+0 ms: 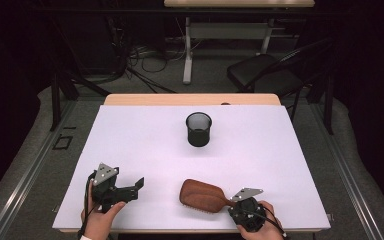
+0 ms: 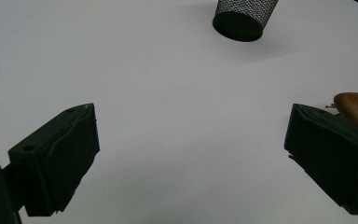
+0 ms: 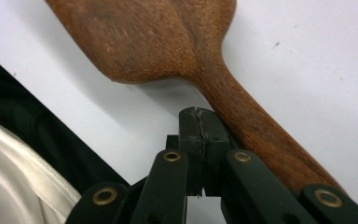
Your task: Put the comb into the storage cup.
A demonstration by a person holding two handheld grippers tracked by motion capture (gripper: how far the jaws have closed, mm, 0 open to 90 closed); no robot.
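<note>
White bench (image 1: 145,145), dark room, chair (image 1: 265,72) behind. My brown wooden brush (image 1: 202,195) lies near the front edge; right gripper (image 3: 199,122) fingers together beside its handle, left gripper (image 2: 189,154) fingers apart.

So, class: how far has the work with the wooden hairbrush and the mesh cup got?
Barely begun. Done: nothing, since the wooden hairbrush lies bristles down on the white table and the mesh cup stands apart from it. In hand: the right gripper is shut, jaws together beside the brush handle, not around it. The left gripper waits open. Left, probably: gripping the brush and carrying it to the cup.
</note>
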